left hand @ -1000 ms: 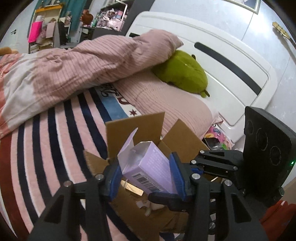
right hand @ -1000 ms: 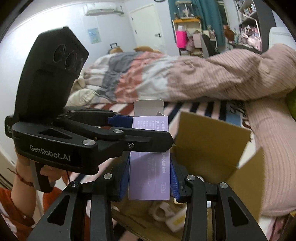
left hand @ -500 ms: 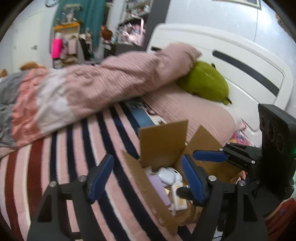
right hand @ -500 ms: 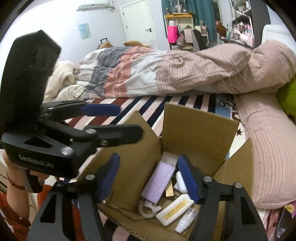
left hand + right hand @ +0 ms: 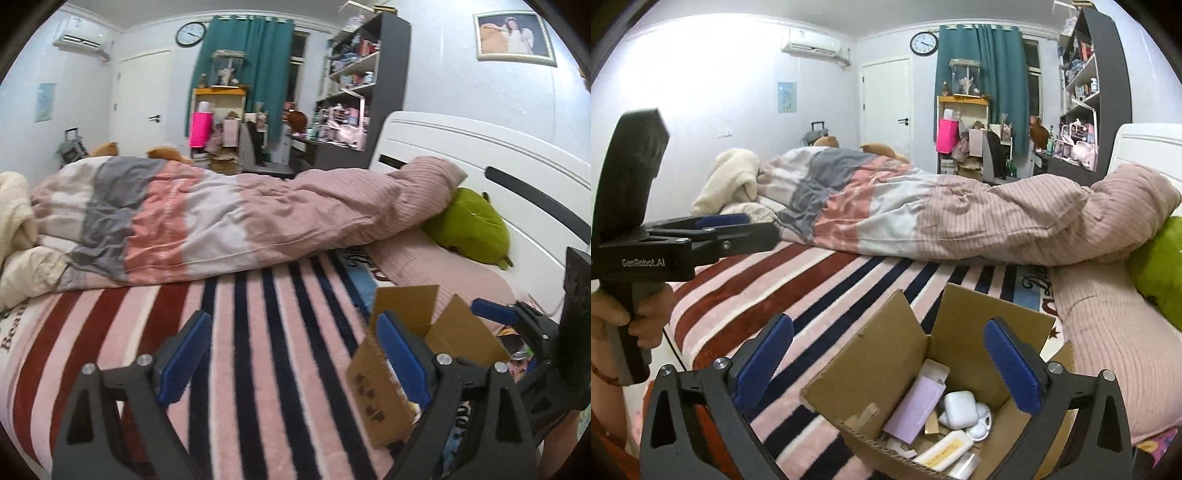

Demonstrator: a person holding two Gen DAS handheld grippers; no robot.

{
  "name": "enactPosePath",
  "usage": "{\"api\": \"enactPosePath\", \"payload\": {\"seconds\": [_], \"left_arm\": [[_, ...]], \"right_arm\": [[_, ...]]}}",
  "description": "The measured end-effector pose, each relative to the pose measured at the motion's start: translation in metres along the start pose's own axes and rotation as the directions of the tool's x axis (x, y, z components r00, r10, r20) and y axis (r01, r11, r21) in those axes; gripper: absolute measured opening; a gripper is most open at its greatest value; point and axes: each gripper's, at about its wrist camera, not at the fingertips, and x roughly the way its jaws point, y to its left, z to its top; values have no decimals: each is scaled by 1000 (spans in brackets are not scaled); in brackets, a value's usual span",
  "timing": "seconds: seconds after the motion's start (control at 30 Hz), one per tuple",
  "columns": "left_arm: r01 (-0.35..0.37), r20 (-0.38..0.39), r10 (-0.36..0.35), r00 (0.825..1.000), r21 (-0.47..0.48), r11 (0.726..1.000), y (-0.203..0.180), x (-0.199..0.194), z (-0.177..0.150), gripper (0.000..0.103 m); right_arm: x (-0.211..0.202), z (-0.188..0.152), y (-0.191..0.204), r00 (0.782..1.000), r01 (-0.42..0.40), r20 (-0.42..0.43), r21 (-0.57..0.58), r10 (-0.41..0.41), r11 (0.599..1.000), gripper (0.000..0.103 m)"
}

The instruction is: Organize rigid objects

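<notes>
An open cardboard box (image 5: 886, 354) stands on the striped bed; it also shows in the left wrist view (image 5: 376, 391). Inside lie a purple carton (image 5: 916, 410), a white earbud case (image 5: 958, 408), a cream tube (image 5: 943, 448) and other small white items. My right gripper (image 5: 886, 365) is open and empty above the box's near side. My left gripper (image 5: 291, 358) is open and empty, left of the box; it shows in the right wrist view (image 5: 738, 227) at the left, held in a hand.
A striped blanket (image 5: 240, 350) covers the bed. A rumpled pink and grey duvet (image 5: 221, 221) lies across the back. A green plush (image 5: 469, 225) and pink pillow (image 5: 1108, 339) sit by the white headboard (image 5: 480, 155). Shelves (image 5: 354, 88) stand behind.
Both grippers let go of the purple carton, which now lies in the box. Both have opened wide and pulled up and back from the box.
</notes>
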Motion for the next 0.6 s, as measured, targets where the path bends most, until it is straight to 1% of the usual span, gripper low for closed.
{"api": "enactPosePath", "payload": {"seconds": [0.1,0.23,0.6], "left_arm": [[-29,-6,29,1000,-4,1000,8,-1,-5,90],[-49,-18,49,999,-2,999,12,1,-9,90],[-65,-27,66,997,13,998,11,6,-11,90]], "right_arm": [[-1,-4,0,1000,6,16,26,-6,1000,103],[2,-8,-1,999,29,16,42,-30,999,103],[3,-9,-1,999,22,24,48,-23,999,103]]}}
